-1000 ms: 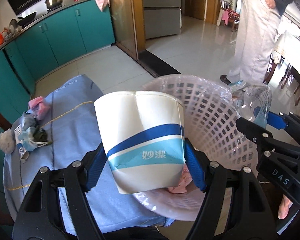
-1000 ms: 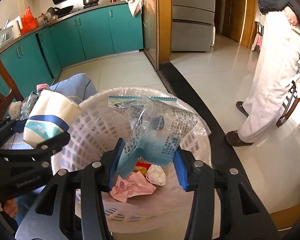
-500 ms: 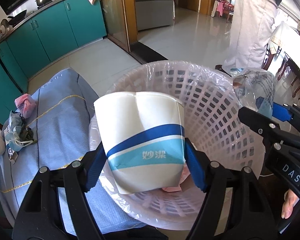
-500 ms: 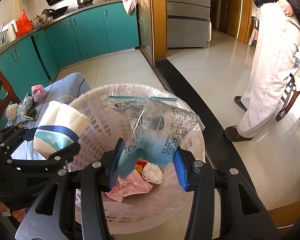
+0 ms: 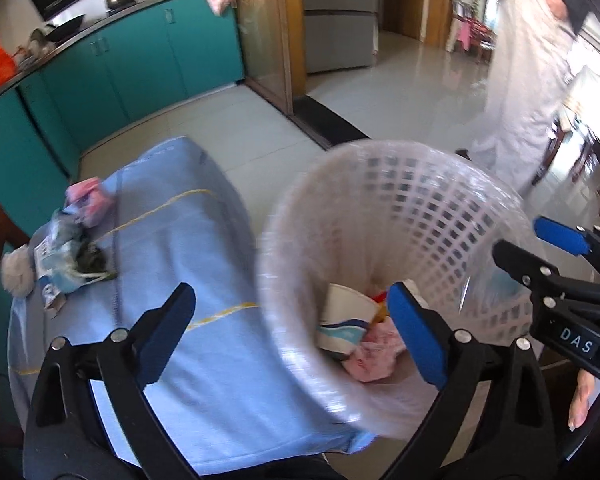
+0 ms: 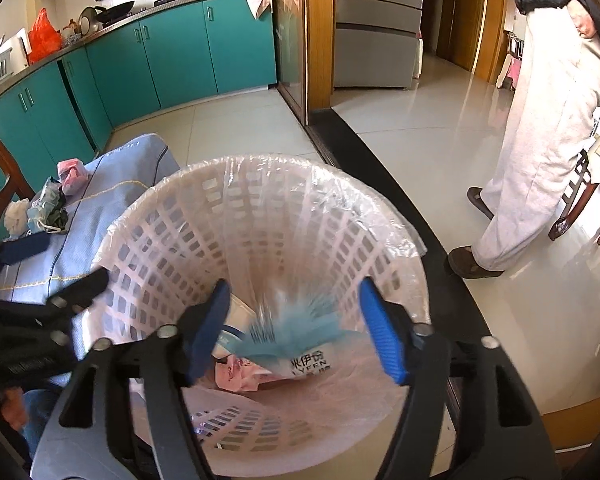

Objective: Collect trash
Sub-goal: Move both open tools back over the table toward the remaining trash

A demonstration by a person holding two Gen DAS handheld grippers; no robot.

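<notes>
Both my tongs have let go: the left tongs [image 5: 292, 332] and right tongs [image 6: 296, 332] are opening with nothing between them. The paper cup [image 5: 346, 326] and the blue wrapper [image 6: 300, 340] now lie in the basket [image 6: 260, 208]. More trash [image 5: 70, 258] waits at the desk's [image 5: 204, 264] far left edge. My tongs could bump and tip the basket. The falling wrapper is blurry.

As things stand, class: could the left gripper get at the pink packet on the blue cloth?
Probably yes. The left gripper is empty, its jaws opening, and bare blue cloth lies between it and the pink packet. The basket stands off to the other side.
</notes>
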